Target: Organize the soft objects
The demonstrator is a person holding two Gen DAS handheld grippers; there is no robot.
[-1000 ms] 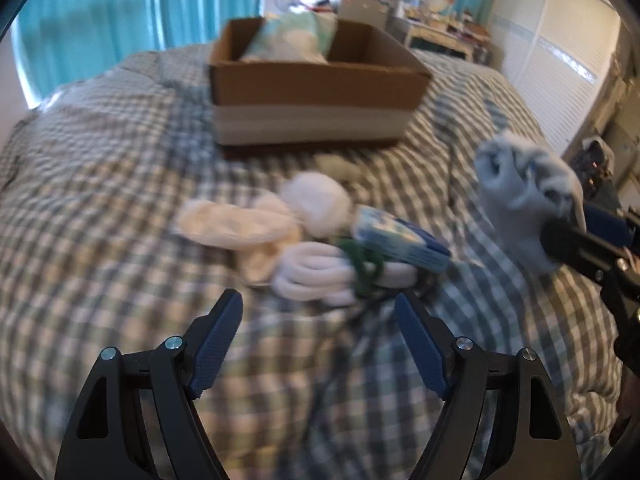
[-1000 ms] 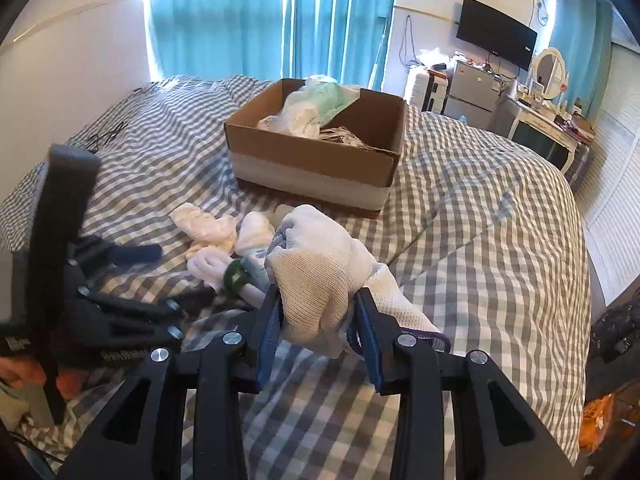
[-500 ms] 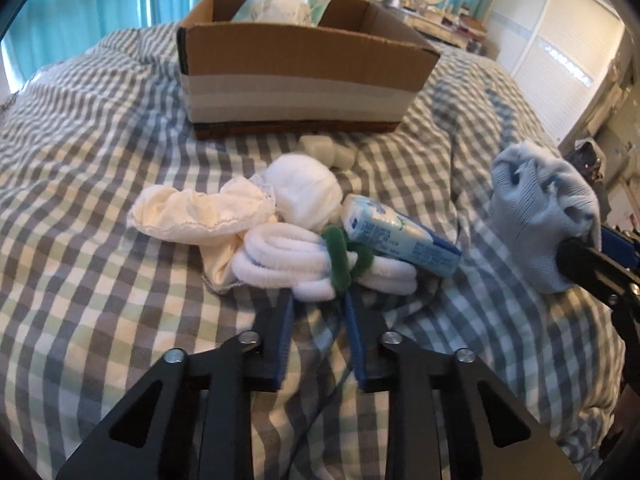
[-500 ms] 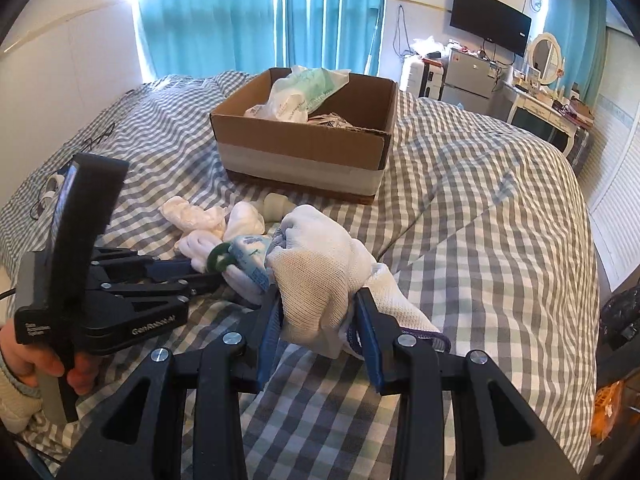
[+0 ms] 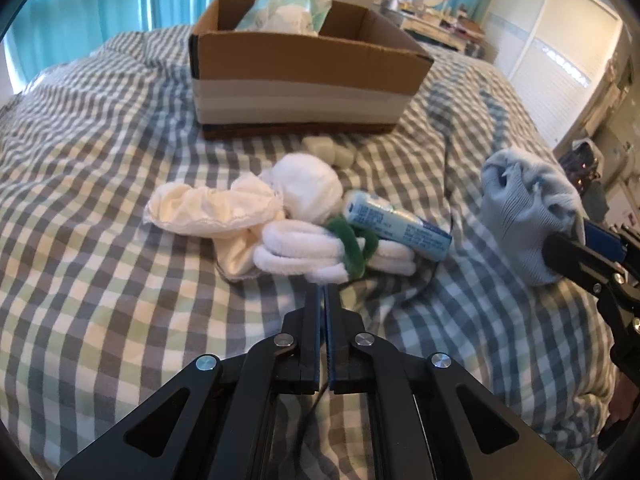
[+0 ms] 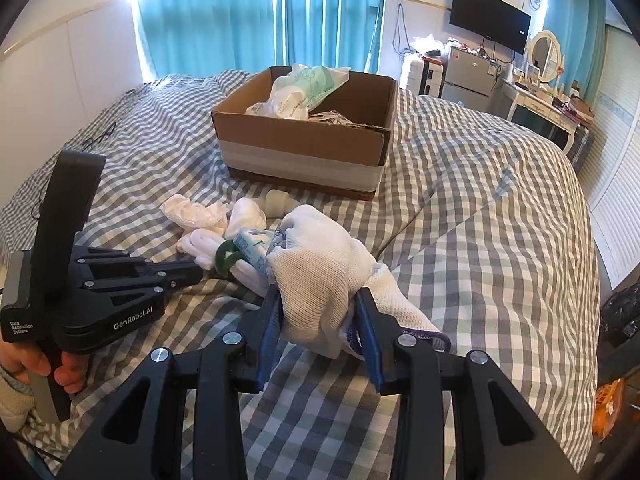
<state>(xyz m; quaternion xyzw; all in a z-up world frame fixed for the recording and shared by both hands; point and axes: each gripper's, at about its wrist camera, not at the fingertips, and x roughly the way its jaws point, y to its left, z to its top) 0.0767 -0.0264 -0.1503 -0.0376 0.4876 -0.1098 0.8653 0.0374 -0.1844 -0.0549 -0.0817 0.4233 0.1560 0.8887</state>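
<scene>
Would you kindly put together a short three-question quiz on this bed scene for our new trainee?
1. True or false: the right gripper is shut on the knit glove.
2. Which item lies closest in front of the left gripper?
A. the cardboard box
B. the white pipe-cleaner bundle
C. the blue tissue pack
3. Fill in: the plastic package sits inside the ____.

Key: 1 true; 2 B; 3 cardboard box.
</scene>
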